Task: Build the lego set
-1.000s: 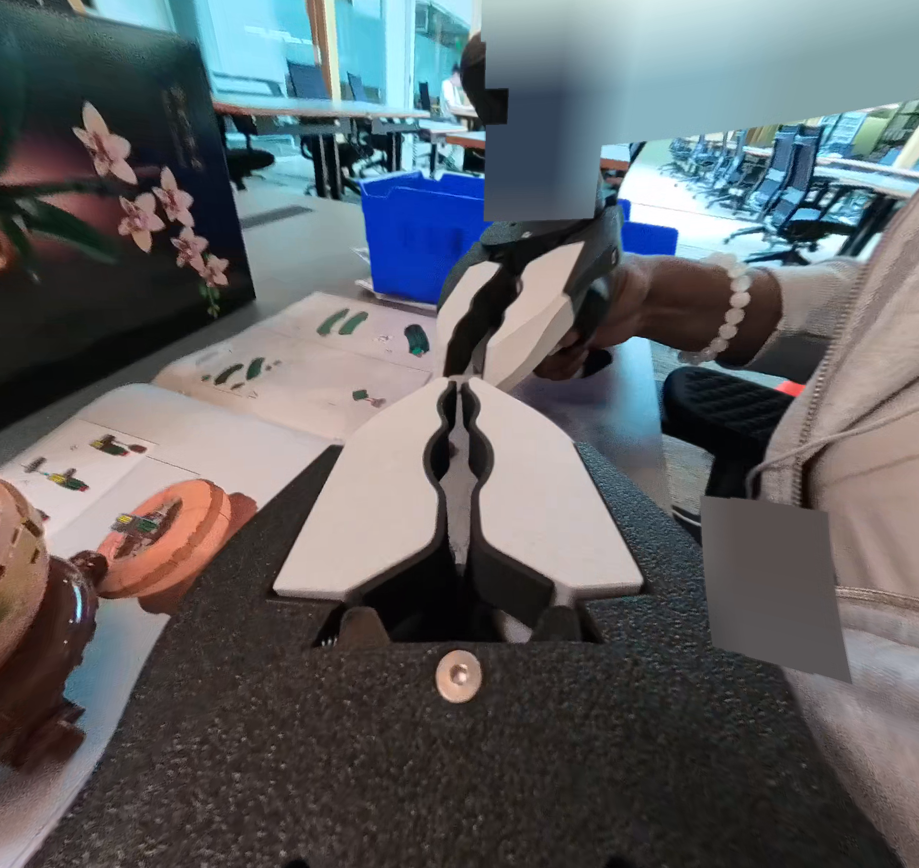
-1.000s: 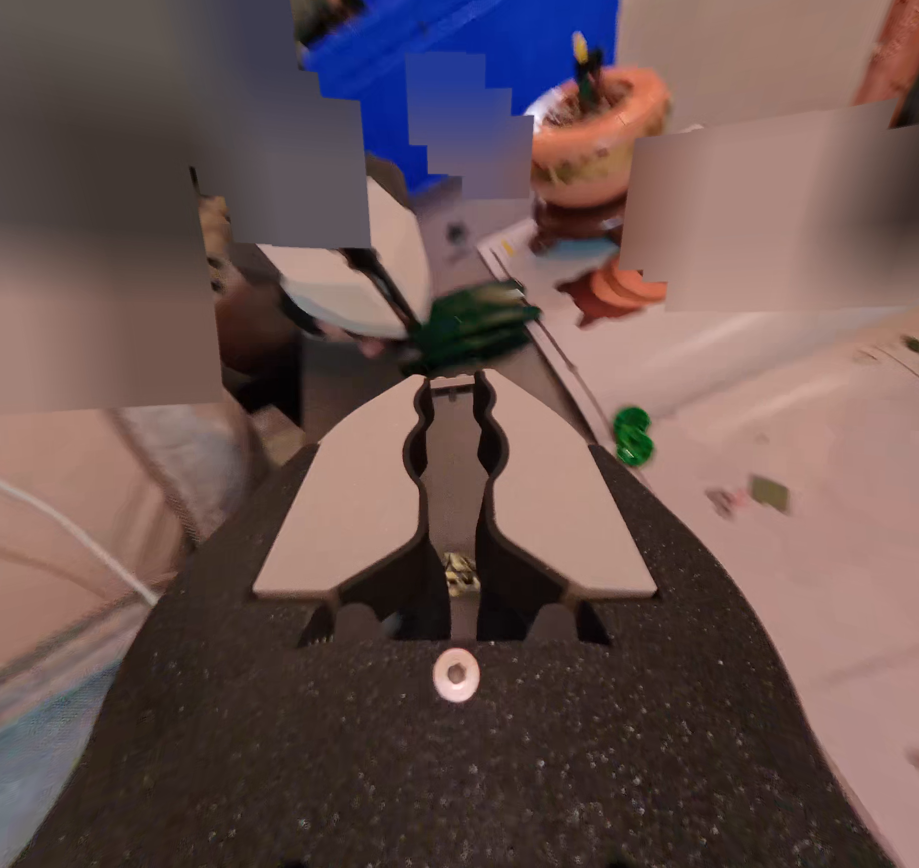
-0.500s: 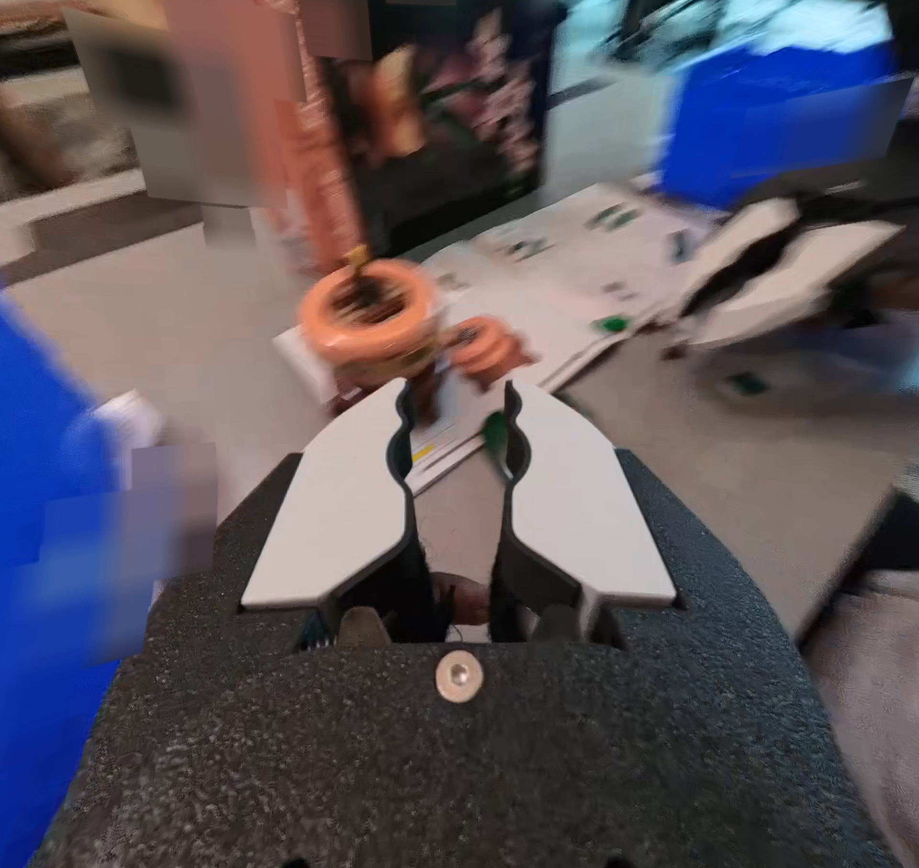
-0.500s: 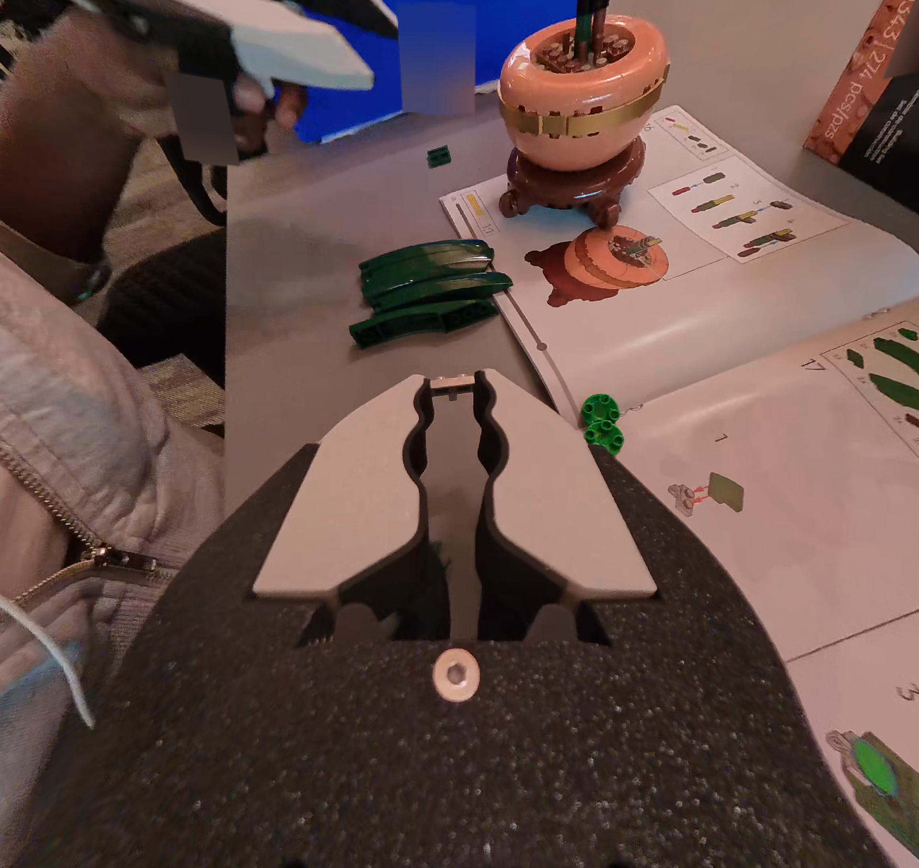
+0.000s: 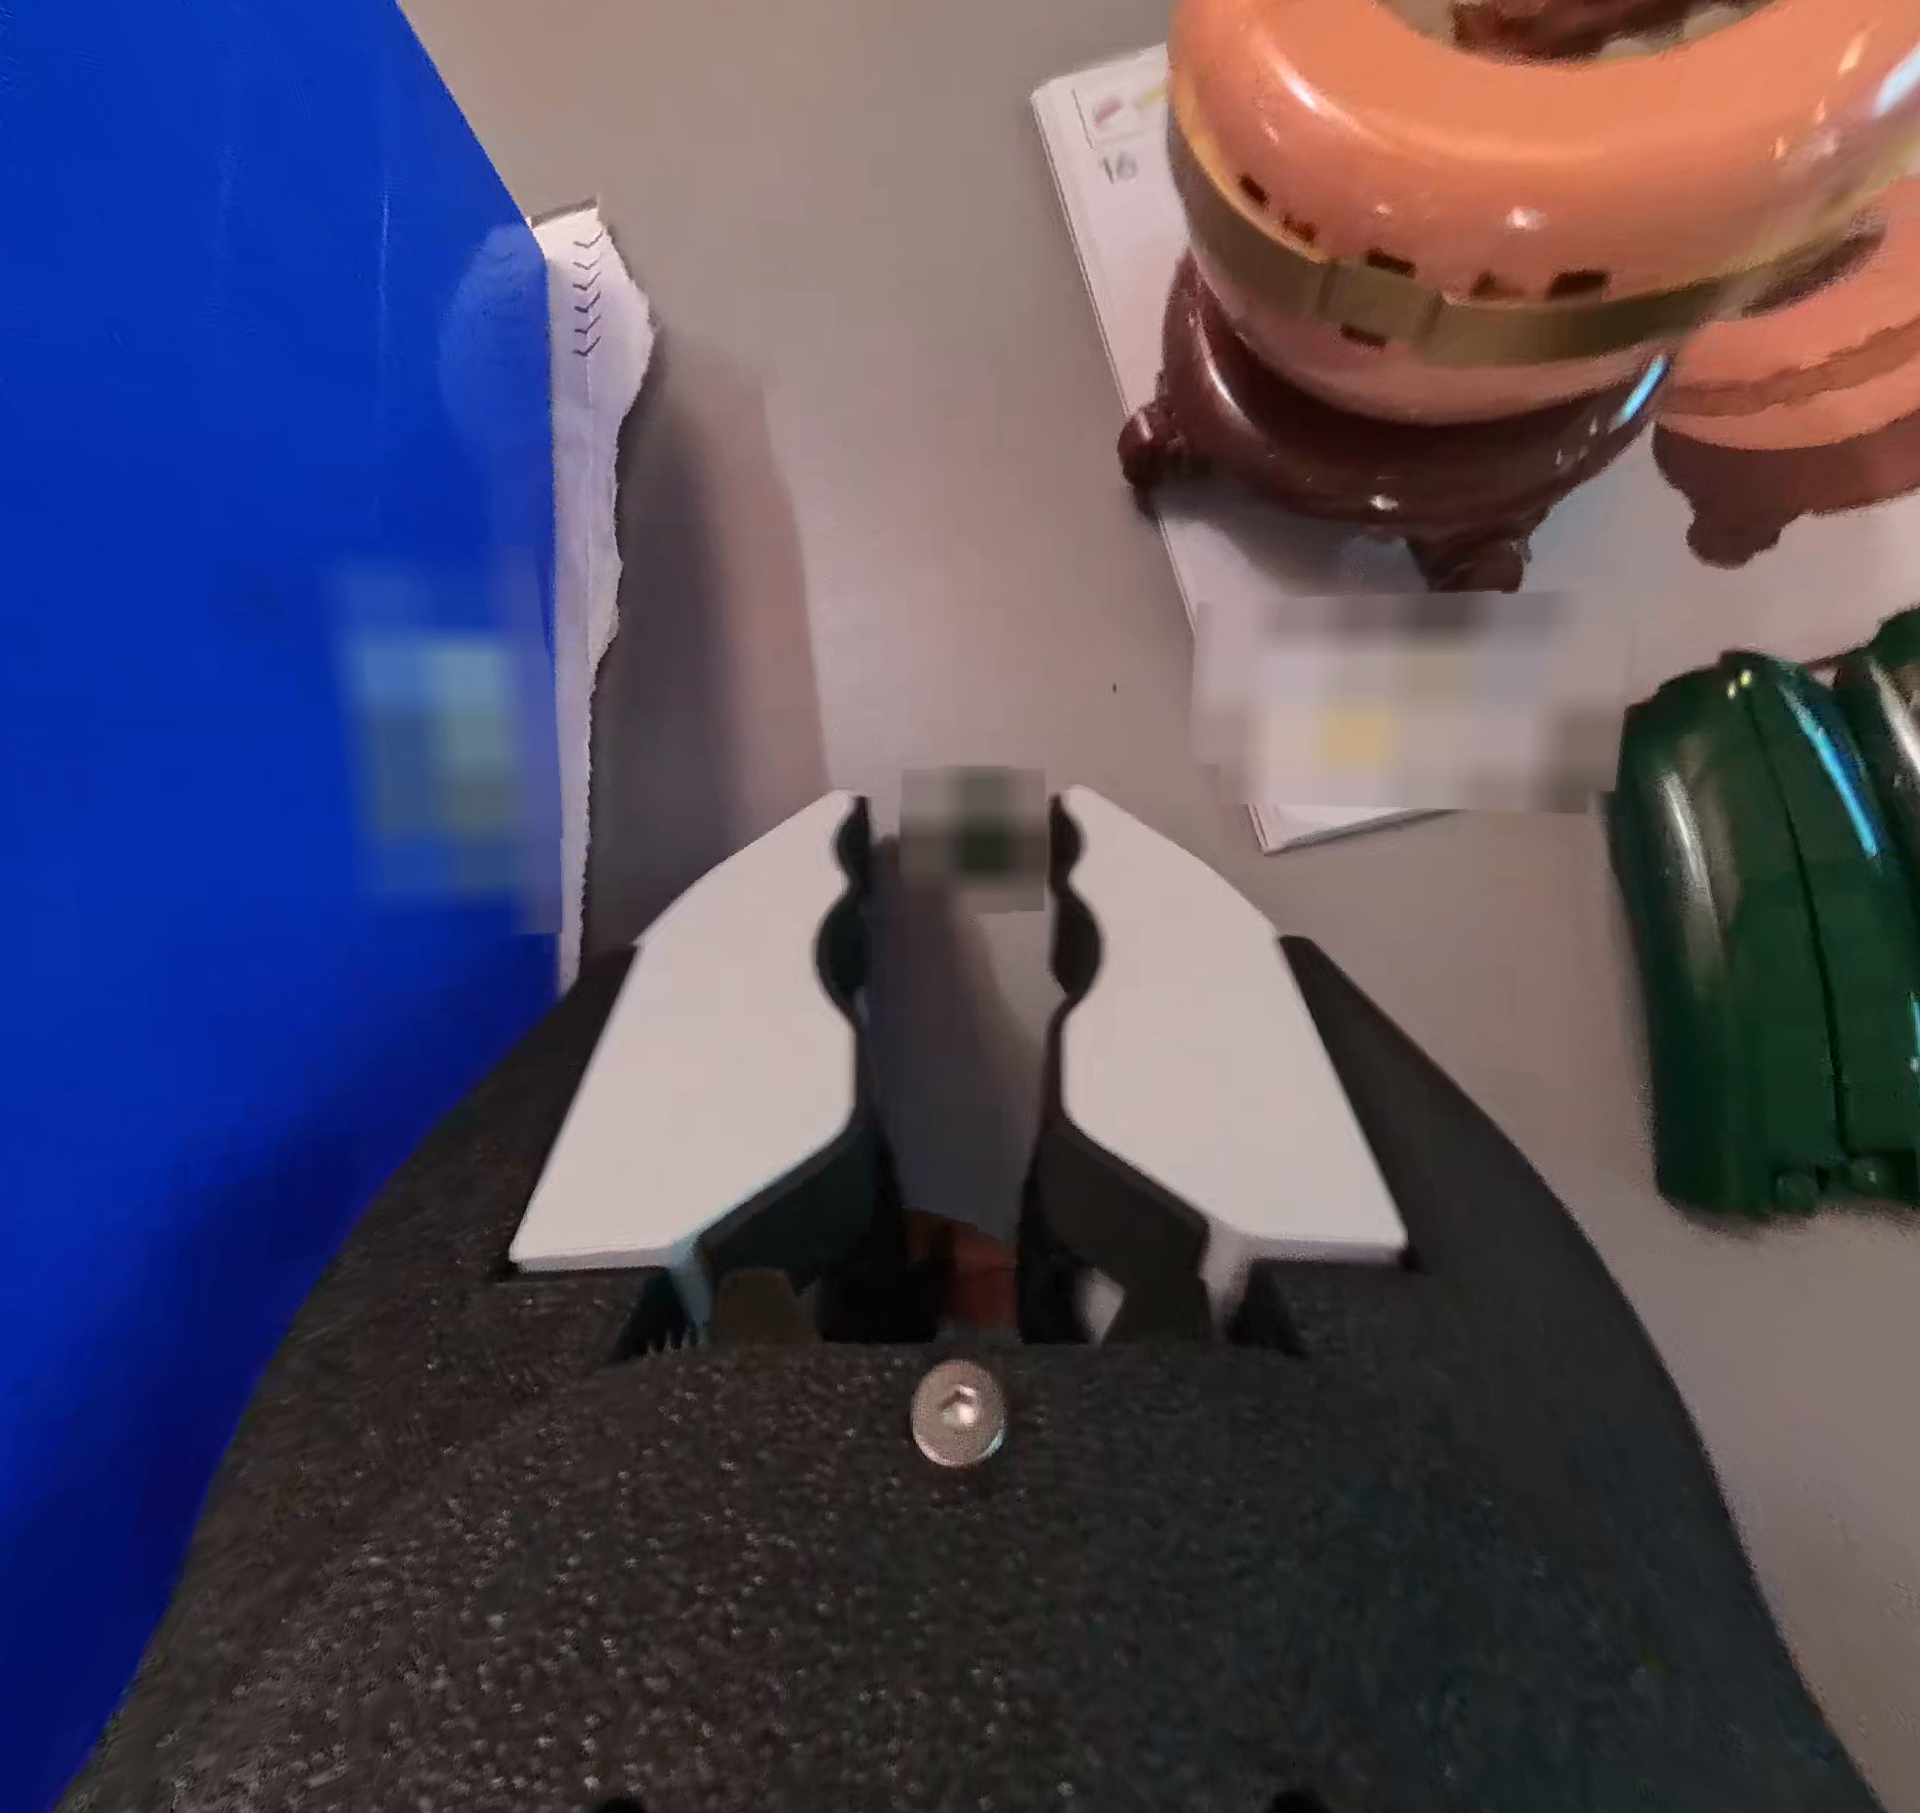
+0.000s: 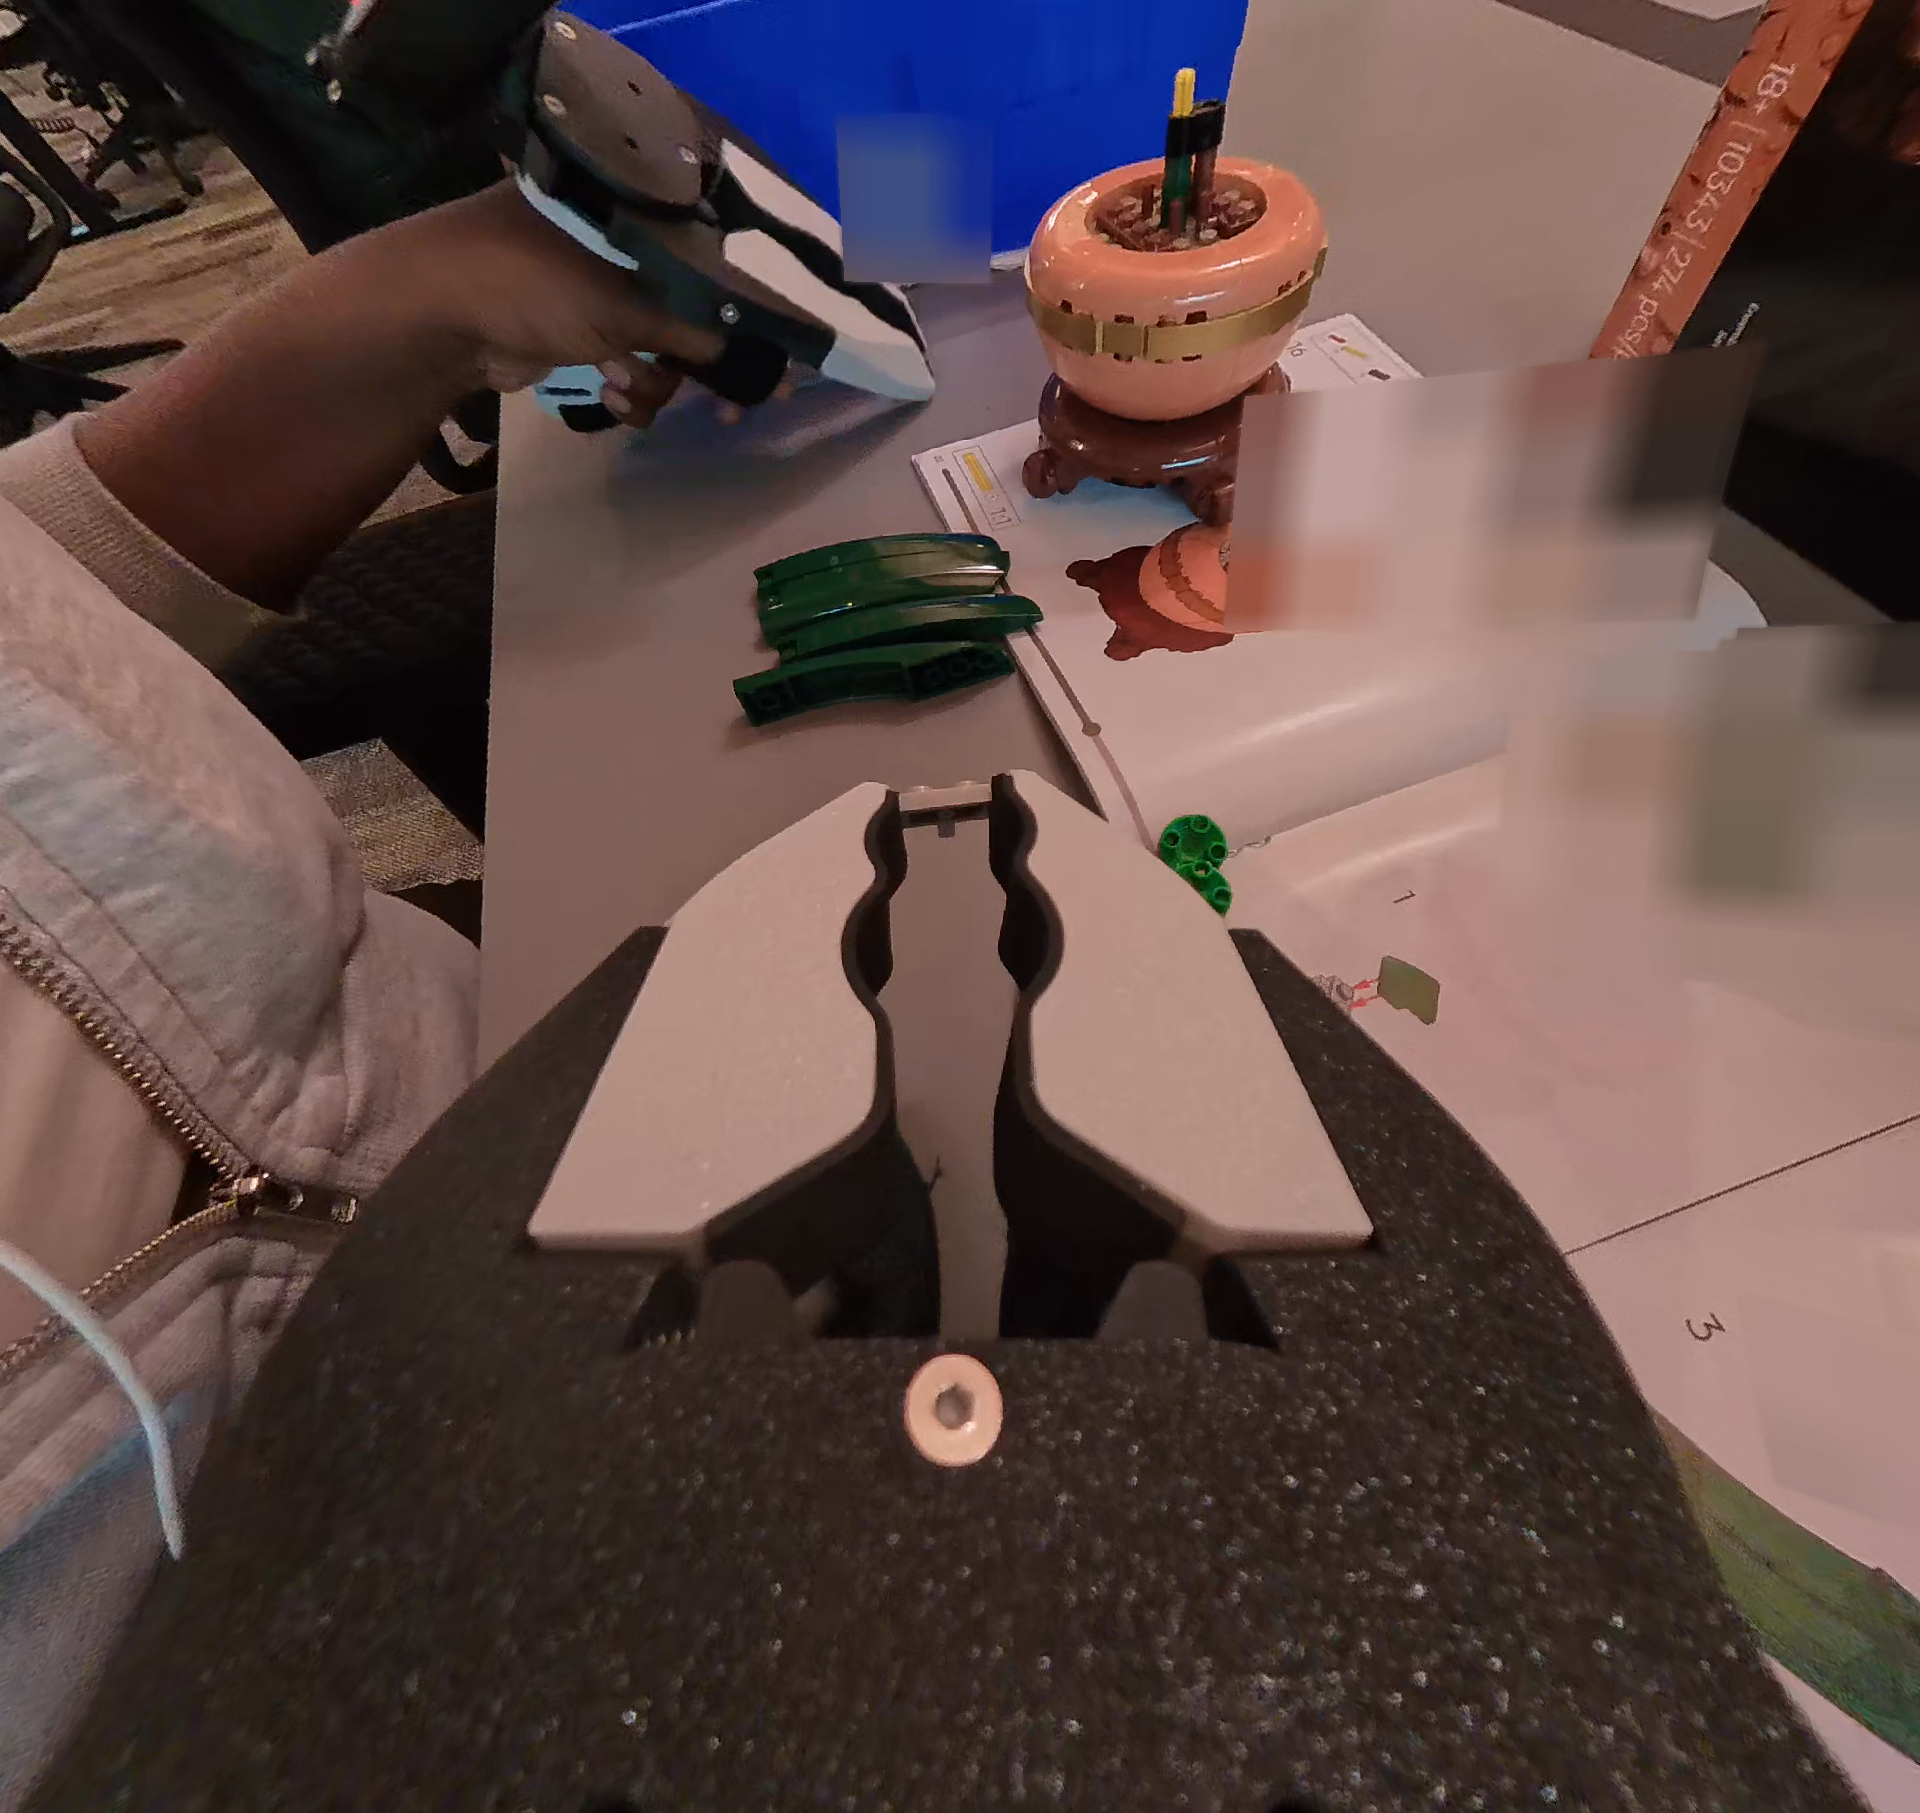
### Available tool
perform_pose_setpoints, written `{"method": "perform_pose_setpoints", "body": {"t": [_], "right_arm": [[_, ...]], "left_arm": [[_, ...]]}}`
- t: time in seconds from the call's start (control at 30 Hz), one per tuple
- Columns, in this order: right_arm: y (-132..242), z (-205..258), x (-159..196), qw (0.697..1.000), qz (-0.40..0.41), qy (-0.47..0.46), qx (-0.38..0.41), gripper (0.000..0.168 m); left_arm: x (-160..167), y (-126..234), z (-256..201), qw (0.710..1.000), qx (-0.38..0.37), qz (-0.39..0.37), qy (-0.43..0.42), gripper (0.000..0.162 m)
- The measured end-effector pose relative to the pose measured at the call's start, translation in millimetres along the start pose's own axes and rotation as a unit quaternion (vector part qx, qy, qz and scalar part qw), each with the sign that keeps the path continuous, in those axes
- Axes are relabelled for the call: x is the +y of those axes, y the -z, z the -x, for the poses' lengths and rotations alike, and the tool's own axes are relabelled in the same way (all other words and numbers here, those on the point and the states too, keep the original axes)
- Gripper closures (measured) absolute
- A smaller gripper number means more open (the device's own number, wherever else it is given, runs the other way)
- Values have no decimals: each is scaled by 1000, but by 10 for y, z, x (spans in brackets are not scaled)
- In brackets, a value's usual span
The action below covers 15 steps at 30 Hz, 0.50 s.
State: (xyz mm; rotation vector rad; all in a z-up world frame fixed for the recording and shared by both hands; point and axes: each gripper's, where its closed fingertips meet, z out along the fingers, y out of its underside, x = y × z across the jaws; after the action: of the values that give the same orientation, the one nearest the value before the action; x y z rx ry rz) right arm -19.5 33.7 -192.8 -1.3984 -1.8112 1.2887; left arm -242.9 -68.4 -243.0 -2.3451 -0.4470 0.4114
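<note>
Your left claw (image 5: 961,844), spread and empty, has swung down to the table (image 5: 831,205); right claw (image 6: 945,807) pinches a small grey piece (image 6: 940,799), pot (image 6: 1174,298) at one o'clock.

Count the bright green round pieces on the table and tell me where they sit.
2 bright green round pieces: one on the open instruction booklet near its edge, the other touching it, nearer the camera, partly behind the right tool. More may be hidden.

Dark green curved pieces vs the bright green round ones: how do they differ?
The dark green curved pieces are long, arched and stacked together on the bare table; the bright green round pieces are small, studded and lie on the open instruction booklet. Neither gripper holds either set.
</note>
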Motion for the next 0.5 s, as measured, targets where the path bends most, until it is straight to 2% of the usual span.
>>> {"method": "perform_pose_setpoints", "body": {"t": [0.03,0.13,0.17,0.33,0.43,0.5], "right_arm": [[5,3,8,1000,-1,-1,0,153],[44,15,6,1000,-7,0,7,153],[57,20,1,1000,-10,0,9,153],[127,53,20,1000,-12,-1,21,153],[165,81,29,1000,-11,2,28,153],[189,96,38,999,-12,3,33,153]], "left_arm": [[2,-19,-26,1000,19,0,14,147],[47,27,-18,999,21,28,-17,149],[37,45,-33,999,23,22,-27,156],[-329,397,-286,993,78,-74,-50,156],[-421,537,-171,991,43,-82,-92,156],[-428,582,-78,992,45,-81,-89,156]]}}
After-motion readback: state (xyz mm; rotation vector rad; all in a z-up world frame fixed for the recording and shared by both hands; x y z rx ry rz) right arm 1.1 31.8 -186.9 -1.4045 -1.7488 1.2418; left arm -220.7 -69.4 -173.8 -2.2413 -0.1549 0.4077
